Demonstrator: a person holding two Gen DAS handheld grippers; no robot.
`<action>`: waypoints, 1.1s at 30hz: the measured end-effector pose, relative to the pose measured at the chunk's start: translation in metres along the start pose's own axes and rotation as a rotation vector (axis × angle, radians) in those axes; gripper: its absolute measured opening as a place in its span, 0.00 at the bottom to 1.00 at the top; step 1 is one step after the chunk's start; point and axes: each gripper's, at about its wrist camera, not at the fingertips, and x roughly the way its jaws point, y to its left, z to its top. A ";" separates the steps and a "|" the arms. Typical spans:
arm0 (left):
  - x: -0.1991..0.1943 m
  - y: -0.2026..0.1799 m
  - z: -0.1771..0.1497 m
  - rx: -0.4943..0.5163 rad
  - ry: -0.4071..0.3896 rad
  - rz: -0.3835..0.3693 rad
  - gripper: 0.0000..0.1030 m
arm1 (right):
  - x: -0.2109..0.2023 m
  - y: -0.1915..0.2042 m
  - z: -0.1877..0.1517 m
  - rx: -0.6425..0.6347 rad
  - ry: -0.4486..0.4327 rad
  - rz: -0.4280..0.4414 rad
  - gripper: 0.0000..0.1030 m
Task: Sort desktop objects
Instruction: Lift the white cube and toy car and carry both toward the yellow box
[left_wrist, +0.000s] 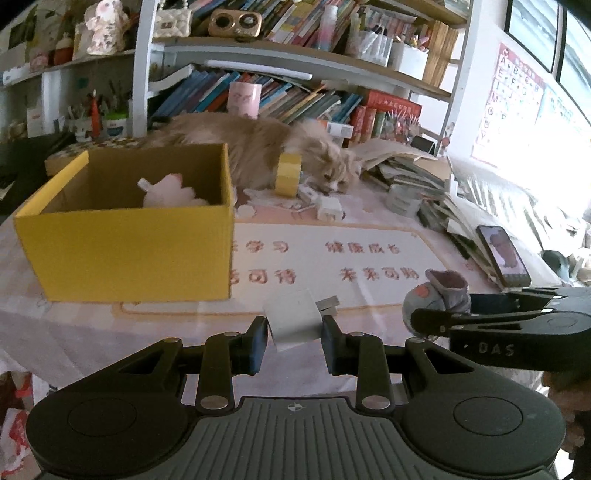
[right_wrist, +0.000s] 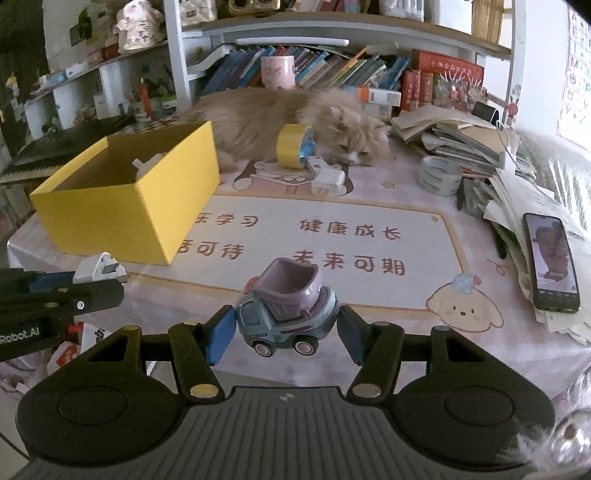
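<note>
My left gripper (left_wrist: 294, 341) is shut on a white plug adapter (left_wrist: 293, 319), its metal prongs pointing right, held above the desk's near edge. My right gripper (right_wrist: 287, 332) is shut on a small toy dump truck (right_wrist: 286, 306) with a purple bed and blue-grey cab; from the left wrist view the truck (left_wrist: 437, 295) shows at the right. An open yellow cardboard box (left_wrist: 125, 243) stands on the desk at the left, with a pale pink and white item (left_wrist: 168, 192) inside. In the right wrist view the box (right_wrist: 129, 199) lies left and ahead, and the adapter (right_wrist: 99, 267) appears at the left edge.
A ginger cat (right_wrist: 295, 122) lies across the back of the desk beside a yellow tape roll (right_wrist: 291, 146) and a white charger (right_wrist: 327, 181). A clear tape roll (right_wrist: 439, 177), stacked books and papers (right_wrist: 461, 136) and a phone (right_wrist: 552, 262) crowd the right side. Shelves rise behind.
</note>
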 end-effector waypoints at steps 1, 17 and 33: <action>-0.002 0.004 -0.002 0.001 0.002 0.000 0.29 | -0.003 0.004 -0.002 0.001 0.000 -0.003 0.56; -0.048 0.047 -0.034 -0.008 0.006 0.002 0.29 | -0.019 0.066 -0.034 0.020 0.054 0.030 0.56; -0.089 0.088 -0.054 -0.066 -0.030 0.076 0.29 | -0.023 0.122 -0.037 -0.048 0.045 0.110 0.56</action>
